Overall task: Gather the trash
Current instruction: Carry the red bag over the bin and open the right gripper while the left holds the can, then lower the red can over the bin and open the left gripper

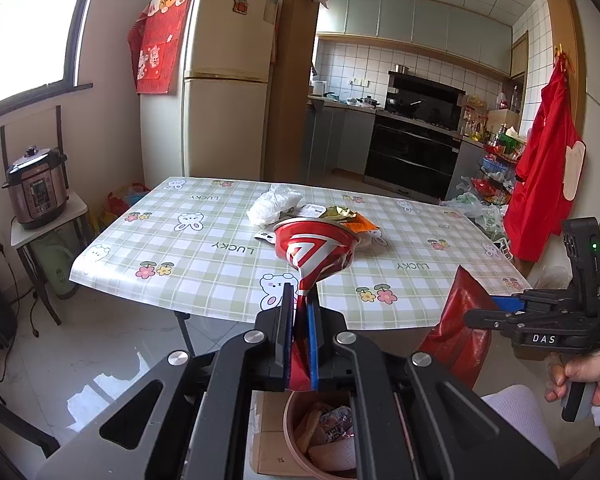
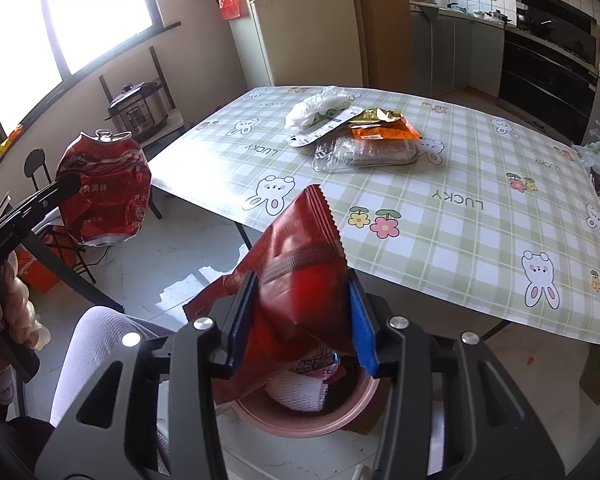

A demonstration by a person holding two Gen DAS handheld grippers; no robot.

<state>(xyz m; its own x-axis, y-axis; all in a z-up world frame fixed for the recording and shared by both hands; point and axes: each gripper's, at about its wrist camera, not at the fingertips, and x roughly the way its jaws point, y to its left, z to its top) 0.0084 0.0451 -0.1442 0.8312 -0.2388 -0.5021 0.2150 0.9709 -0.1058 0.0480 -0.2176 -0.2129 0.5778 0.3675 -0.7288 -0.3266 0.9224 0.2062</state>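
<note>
Left gripper point(image 1: 300, 304): clamps crushed can point(image 1: 314, 248) | right gripper point(image 2: 304, 320): red pouch point(image 2: 300, 280) between jaws

Sunlit window point(image 1: 24, 28), cream fridge point(image 1: 228, 76), glossy floor point(image 1: 112, 352) (reflective)

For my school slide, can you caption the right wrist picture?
The right gripper holds a red snack bag above a pink bin, beside a table with more wrappers.

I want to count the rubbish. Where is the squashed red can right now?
The squashed red can is clamped in the left gripper, held in the air in front of the table's near edge, above the pink bin.
</note>
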